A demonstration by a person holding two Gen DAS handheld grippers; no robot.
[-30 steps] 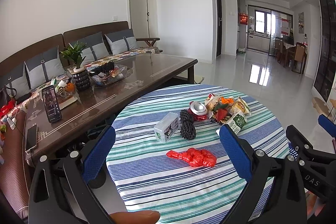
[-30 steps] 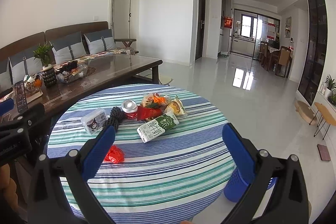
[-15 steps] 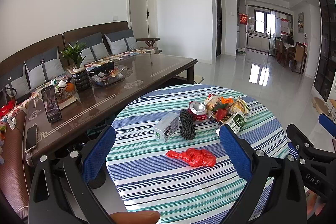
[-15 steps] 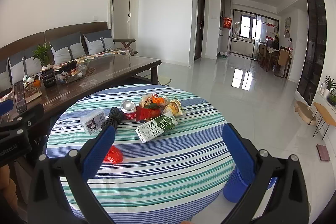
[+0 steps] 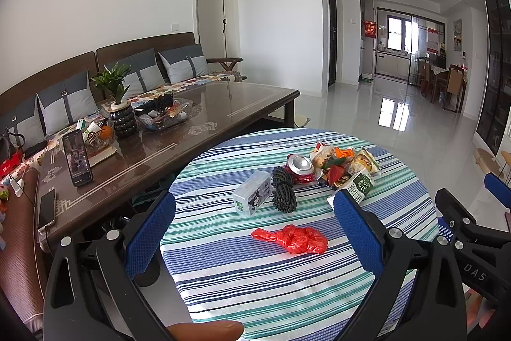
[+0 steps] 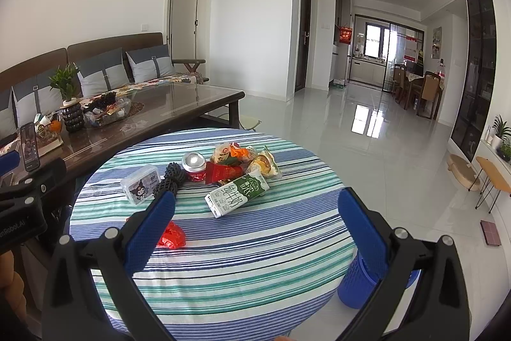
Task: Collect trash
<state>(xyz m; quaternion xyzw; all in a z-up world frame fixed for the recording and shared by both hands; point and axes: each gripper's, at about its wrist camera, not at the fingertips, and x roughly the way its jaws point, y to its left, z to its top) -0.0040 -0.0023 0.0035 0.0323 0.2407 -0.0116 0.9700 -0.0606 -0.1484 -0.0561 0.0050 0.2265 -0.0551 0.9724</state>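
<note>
Left gripper (image 5: pixel 254 232): yours is spread wide, holding nothing, above the striped surface (image 5: pixel 255 277).
Right gripper (image 6: pixel 255 232): also spread, nothing held.
Trash: red plastic bag (image 5: pixel 292 238) lies nearest you; milk carton (image 6: pixel 236 195), crushed can (image 6: pixel 194 165) and snack wrappers (image 6: pixel 246 157) cluster beyond.

Near striped tabletop (image 6: pixel 255 261) bare; red bag (image 5: pixel 292 238), litter pile (image 6: pixel 230 168) obstruct farther half.
</note>
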